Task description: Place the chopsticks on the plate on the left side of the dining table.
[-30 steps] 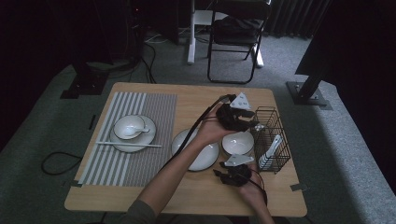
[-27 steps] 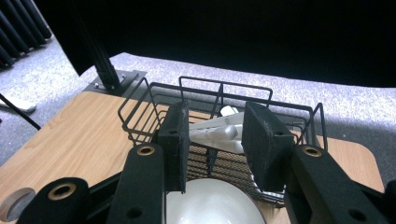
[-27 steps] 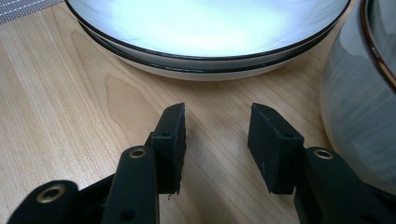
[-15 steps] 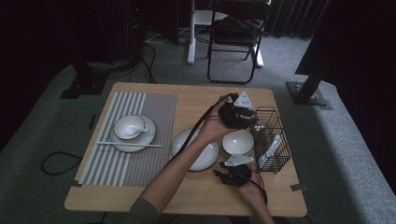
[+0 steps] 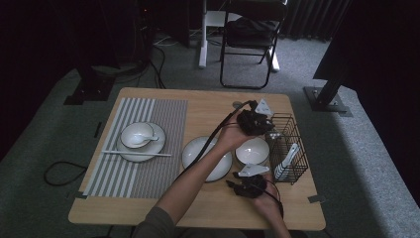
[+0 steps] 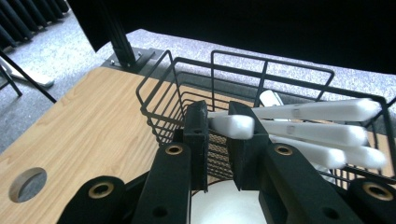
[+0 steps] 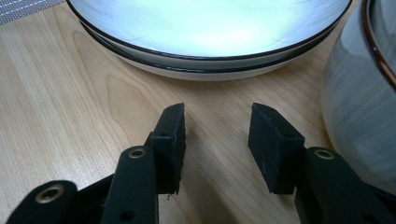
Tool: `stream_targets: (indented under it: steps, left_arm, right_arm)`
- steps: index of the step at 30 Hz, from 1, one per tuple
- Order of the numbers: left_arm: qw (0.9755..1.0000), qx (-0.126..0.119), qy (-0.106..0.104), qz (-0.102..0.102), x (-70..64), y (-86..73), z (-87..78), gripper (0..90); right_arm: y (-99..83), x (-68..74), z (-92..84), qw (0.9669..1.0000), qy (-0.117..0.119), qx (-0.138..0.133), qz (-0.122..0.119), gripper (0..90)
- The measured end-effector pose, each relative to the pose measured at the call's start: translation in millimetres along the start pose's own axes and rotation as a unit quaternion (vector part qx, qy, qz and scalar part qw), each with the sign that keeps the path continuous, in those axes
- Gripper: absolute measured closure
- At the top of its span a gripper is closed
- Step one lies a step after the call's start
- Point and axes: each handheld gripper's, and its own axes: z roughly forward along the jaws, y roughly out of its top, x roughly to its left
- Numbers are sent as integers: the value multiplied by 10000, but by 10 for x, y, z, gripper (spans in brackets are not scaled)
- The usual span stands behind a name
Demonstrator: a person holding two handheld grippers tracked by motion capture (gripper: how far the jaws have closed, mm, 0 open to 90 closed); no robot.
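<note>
The left gripper [image 6: 218, 126] reached into the black wire basket [image 6: 159, 105] at the table's right edge, and its jaws had just been closing around the handle end of a white flat plastic utensil [image 6: 232, 126]. In the left gripper view the two black pads sat tight against that white tip, so it counted as a grasp, taken at the top end because the rest stayed down inside the basket. The other white utensil handles [image 6: 322, 133] leaned beside it against the basket's wire rim, which left their tops free to pinch. The right gripper [image 7: 217, 140] rested low over the bare light wooden table [image 7: 60, 107], its jaws parted with nothing between them, near the wide white black-rimmed plate [image 7: 210, 28] and just beside the small grey-white bowl [image 7: 359, 107], seemingly waiting out of the way. The likely next step was lifting the utensil clear of the basket.
</note>
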Motion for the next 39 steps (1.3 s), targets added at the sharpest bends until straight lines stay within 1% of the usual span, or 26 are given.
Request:
stream_targets:
  steps: [6,7,11,17,26,30,31,33,36,39]
  left_arm:
    - [9999,26,67,-121,14,-21,136,794]
    - [9999,8,82,-148,9,-23,153,794]
    - [9998,16,158,-127,-4,-25,200,800]
    - [9990,-10,440,-93,-14,-7,175,837]
    - [9987,-89,476,-125,-14,-6,147,842]
    - [9986,-159,484,-150,1,-4,91,843]
    - [9986,-182,474,-162,8,-2,68,842]
    - [9986,-237,416,-220,19,4,16,843]
    - [9984,-355,387,-192,19,25,-112,843]
    - [9980,-448,424,-144,20,44,-240,843]
  right_arm:
    - [-3,-3,-3,10000,-14,20,-37,551]
    - [-2,1,-3,10000,2,13,-10,550]
    - [-3,3,-5,10000,2,14,-10,550]
    - [-4,3,-5,10000,0,12,-31,551]
    - [-3,3,-4,10000,-1,12,-31,550]
    - [-3,4,-4,10000,-2,11,-31,550]
    - [-5,-2,-4,10000,-21,22,-70,550]
    - [-3,4,-4,10000,-7,11,-28,550]
    - [-3,7,-4,10000,6,16,-6,550]
    - [-3,6,-4,10000,1,10,-20,550]
